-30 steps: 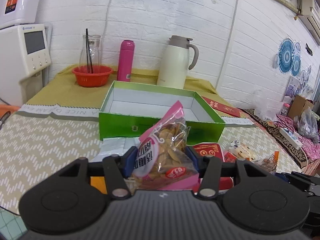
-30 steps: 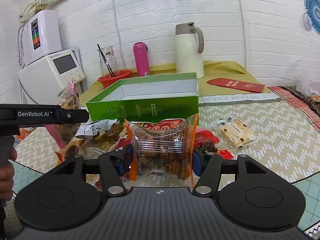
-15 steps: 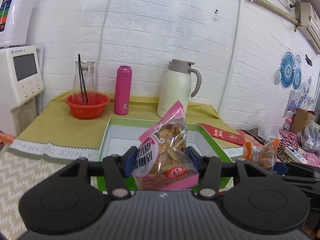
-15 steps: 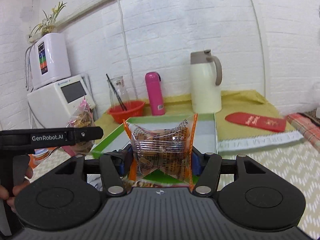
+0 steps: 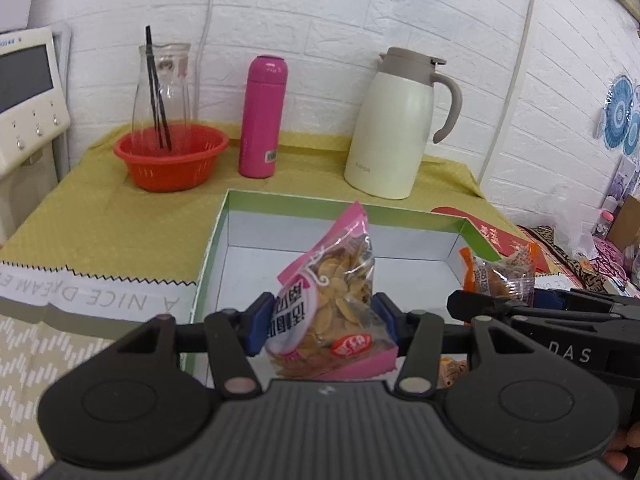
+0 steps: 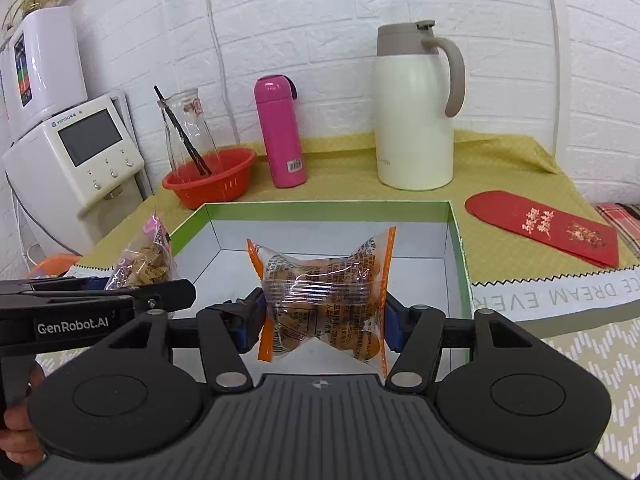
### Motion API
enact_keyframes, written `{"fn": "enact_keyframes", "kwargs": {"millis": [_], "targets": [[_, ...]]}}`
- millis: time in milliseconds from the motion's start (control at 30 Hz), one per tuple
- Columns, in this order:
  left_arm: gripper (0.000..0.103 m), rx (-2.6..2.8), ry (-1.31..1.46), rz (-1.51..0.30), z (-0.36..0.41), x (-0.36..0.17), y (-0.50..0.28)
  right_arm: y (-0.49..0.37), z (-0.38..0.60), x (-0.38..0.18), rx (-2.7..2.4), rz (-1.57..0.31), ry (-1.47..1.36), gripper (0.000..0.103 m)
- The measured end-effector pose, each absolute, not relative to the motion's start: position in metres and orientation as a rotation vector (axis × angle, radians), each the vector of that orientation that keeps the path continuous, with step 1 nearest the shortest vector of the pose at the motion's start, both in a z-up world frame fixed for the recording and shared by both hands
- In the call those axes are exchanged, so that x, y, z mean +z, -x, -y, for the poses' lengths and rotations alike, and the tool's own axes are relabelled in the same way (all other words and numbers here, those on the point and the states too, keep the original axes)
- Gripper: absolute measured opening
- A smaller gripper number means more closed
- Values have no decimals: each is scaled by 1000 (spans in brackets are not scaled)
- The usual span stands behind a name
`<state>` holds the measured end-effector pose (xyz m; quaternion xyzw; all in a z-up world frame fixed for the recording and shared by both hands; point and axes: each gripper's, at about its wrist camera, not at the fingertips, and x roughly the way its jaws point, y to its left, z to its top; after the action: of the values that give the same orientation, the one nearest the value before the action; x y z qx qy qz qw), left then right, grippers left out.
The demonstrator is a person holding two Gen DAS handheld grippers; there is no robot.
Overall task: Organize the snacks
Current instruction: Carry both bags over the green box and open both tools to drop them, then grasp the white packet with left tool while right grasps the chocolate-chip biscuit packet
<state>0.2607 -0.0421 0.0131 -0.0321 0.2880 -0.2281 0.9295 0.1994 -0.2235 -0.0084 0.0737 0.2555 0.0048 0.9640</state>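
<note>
Left wrist view: left gripper (image 5: pixel 323 326) pinches the pink snack packet (image 5: pixel 332 300) between its blue pads (image 5: pixel 260 322), packet squeezed at its lower half. Its long axis runs roughly upright, tilted right, pointed top corner up and away from the camera, sealed bottom edge near the gripper body. It hangs over the near-left part of the green box (image 5: pixel 212 248), white inside. The right gripper with the orange snack packet (image 5: pixel 496 276) sits at right, over the box's right wall. Right wrist view: right gripper (image 6: pixel 323 320) clamps that packet (image 6: pixel 324 296) at mid-body so it waists in like a bow tie; long axis across the jaws, orange sealed ends at left and right. It hangs over the box (image 6: pixel 456 240) interior. Pink packet (image 6: pixel 146 256) at left.
</note>
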Motion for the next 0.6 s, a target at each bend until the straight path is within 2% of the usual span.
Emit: {"fn": "enact_keyframes", "kwargs": {"millis": [33, 133, 200, 267, 433, 533, 567, 600], "targets": [[54, -461, 67, -596, 41, 11, -264, -202, 225, -11, 16, -527, -165, 103], [54, -433, 72, -587, 35, 10, -267, -207, 231, -14, 31, -547, -212, 103], [61, -420, 77, -568, 30, 15, -266, -203, 234, -9, 24, -526, -228, 103], [62, -406, 71, -546, 24, 23, -261, -193, 239, 0, 27, -488, -233, 103], [73, -399, 45, -487, -8, 39, -221, -135, 268, 29, 45, -352, -200, 103], [83, -391, 35, -514, -25, 30, -194, -98, 296, 27, 27, -342, -146, 103], [91, -391, 31, -532, -27, 26, -188, -90, 304, 21, 13, -365, -125, 103], [103, -396, 32, -546, -28, 21, -184, -86, 311, 14, -16, -392, -105, 103]]}}
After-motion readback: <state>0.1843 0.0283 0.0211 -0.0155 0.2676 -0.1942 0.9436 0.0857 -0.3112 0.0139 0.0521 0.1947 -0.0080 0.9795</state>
